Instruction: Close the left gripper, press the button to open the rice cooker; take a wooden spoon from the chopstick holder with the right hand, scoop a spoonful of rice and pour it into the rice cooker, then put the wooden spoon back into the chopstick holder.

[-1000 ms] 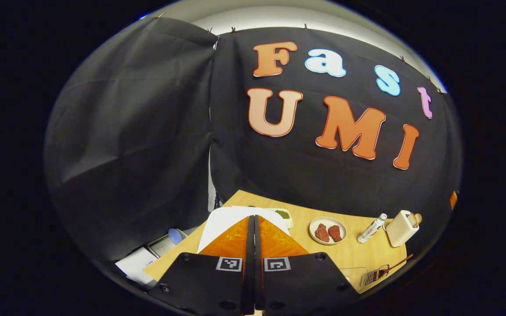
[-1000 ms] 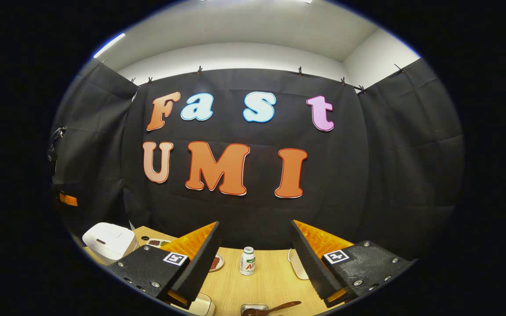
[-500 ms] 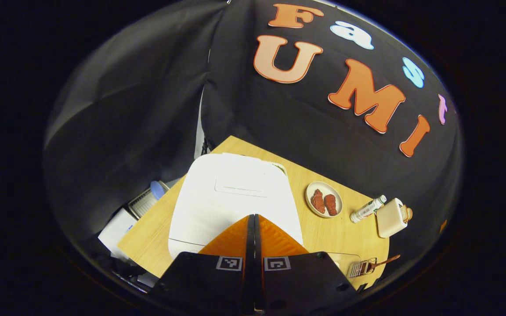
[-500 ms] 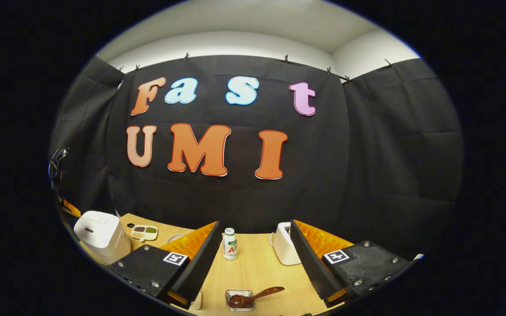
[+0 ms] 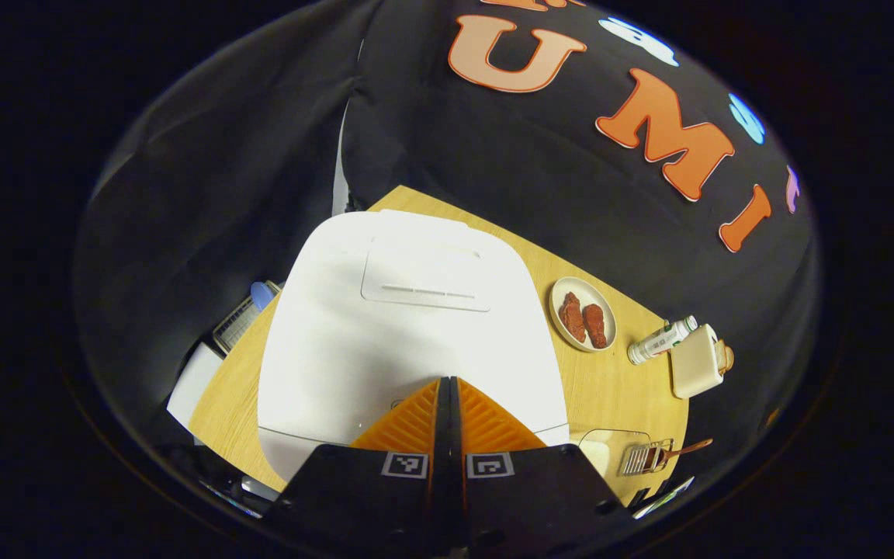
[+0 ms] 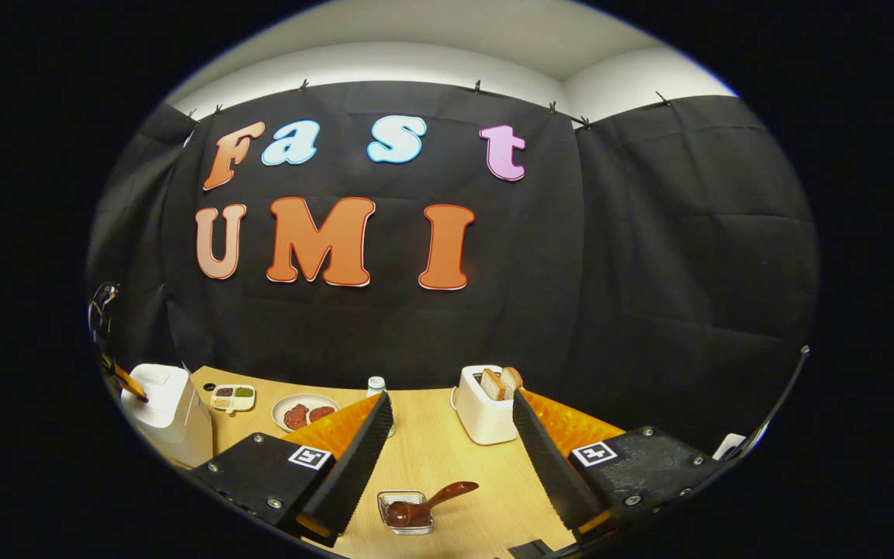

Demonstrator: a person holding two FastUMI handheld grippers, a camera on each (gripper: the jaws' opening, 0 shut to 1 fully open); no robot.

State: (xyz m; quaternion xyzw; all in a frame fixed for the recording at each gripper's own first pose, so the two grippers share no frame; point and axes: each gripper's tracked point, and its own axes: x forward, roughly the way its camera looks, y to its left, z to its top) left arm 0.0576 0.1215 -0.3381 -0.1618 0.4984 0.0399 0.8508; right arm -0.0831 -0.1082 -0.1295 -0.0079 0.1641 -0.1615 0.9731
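Observation:
The white rice cooker stands with its lid down on the wooden table. My left gripper is shut with nothing in it, its tips right over the front edge of the lid. The cooker also appears far left in the right gripper view. My right gripper is open and empty above the table. Below and between its fingers a wooden spoon rests in a small clear holder. That holder lies at the lower right in the left gripper view.
A white toaster with bread slices stands behind the holder. A plate of red meat, a small bottle and a divided dish of grains sit along the back. Boxes lie beyond the table's left edge.
My left gripper has tipped downward and moved in over the rice cooker's lid, still shut. The right gripper's view has dropped, so more of the table, toaster and holder appears.

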